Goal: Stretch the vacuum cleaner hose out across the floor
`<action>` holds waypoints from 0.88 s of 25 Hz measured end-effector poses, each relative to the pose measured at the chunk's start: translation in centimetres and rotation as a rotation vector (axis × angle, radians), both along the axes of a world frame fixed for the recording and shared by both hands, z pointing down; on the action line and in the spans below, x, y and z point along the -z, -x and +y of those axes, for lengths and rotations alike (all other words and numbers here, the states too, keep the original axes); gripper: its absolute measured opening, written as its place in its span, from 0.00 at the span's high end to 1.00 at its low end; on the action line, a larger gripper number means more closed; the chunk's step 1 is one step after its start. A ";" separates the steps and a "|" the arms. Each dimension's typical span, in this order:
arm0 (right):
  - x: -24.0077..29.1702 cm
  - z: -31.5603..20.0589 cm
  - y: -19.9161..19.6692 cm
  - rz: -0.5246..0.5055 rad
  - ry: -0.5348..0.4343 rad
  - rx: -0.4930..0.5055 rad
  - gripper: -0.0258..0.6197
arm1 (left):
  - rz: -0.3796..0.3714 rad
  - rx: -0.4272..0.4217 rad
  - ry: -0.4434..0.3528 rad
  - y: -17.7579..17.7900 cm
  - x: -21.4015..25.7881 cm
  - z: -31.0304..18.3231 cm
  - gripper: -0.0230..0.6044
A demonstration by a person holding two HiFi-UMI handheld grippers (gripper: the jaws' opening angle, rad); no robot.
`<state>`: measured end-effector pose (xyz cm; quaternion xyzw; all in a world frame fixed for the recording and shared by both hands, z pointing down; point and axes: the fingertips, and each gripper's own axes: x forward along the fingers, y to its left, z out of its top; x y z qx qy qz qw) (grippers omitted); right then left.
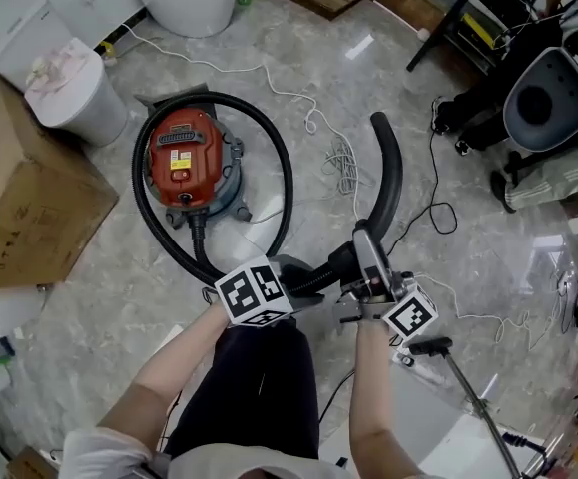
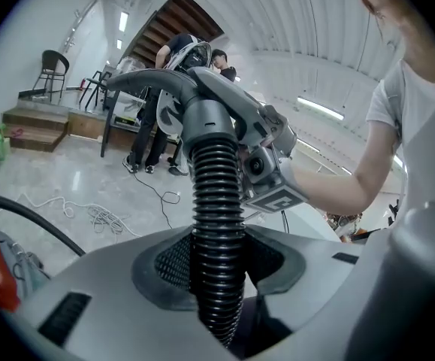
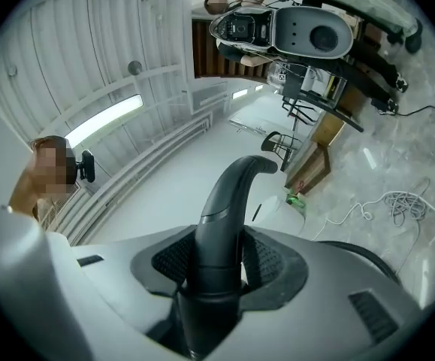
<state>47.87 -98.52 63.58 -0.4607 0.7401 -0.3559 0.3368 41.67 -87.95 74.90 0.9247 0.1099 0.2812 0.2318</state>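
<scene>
The cardboard box (image 1: 29, 203) fills the left edge of the floor (image 1: 99, 287). Right of it, toward the far left corner, stands the red vacuum cleaner (image 1: 187, 163), with its black hose (image 1: 285, 163) looped round it. The left forearm reaches forward with the left gripper (image 2: 217, 277) tilted downward. Its jaws stand about half open and press on the hose's ribbed stretch. Just to its right, the right gripper (image 3: 217, 277) clamps the rigid curved handle (image 1: 391, 168) at a similar width. Beyond lies bare floor, crossed by a white cable (image 1: 343, 163), up to the grey-shelled equipment (image 1: 548, 98) at the right edge.
</scene>
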 end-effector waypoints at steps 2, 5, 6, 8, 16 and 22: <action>2.3 0.0 0.8 0.007 0.001 0.007 0.67 | 0.003 0.016 0.006 0.7 2.3 0.1 0.69; 5.2 0.0 2.2 -0.010 0.006 0.017 0.67 | 0.005 0.030 0.009 1.8 5.2 0.3 0.69; 6.3 -0.1 2.5 0.004 0.008 0.020 0.67 | 0.008 0.032 0.007 2.0 6.2 0.3 0.70; 8.4 -0.4 3.2 0.009 0.012 0.025 0.67 | 0.013 0.033 0.001 2.6 8.2 0.1 0.70; 16.6 0.0 6.7 0.019 -0.015 0.033 0.67 | 0.034 0.045 -0.037 5.8 16.1 0.4 0.71; 21.3 1.7 8.4 -0.018 -0.037 0.031 0.67 | 0.045 0.053 -0.080 7.6 20.7 1.7 0.71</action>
